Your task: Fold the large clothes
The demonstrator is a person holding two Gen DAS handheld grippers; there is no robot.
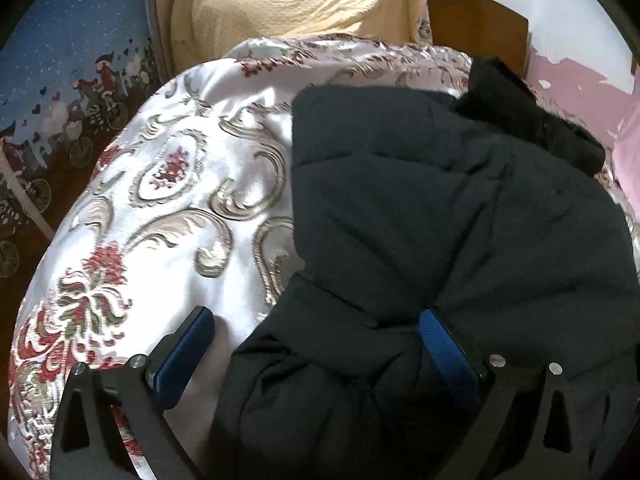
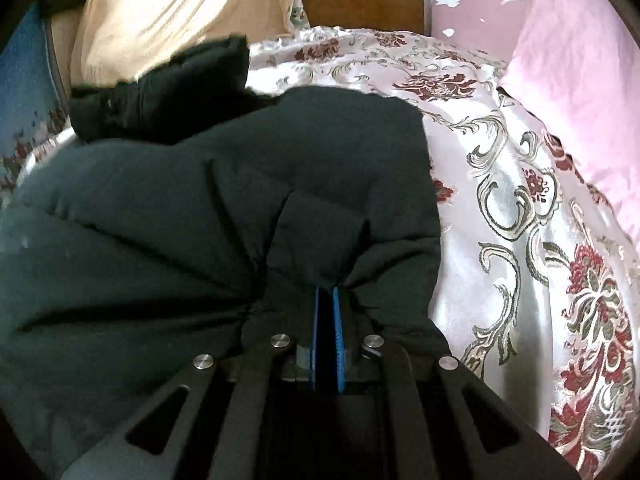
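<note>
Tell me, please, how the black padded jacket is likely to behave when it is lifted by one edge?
The black padded jacket would probably sag and drape, since its fabric bunches into folds at the right hand-held gripper. Its puffy quilting suggests it is light for its bulk. It may slide easily on the glossy floral bedspread.

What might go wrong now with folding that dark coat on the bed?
The right gripper pinches only a small bunch of the coat, so the puffy fabric may slip out. The left gripper is wide open with coat between its fingers, unheld, so that side could sag or unfold on the glossy bedspread.

Bedspread point(image 1: 180, 184) free left — jacket point(image 1: 440, 220) bulk blocks ctr/right.
</note>
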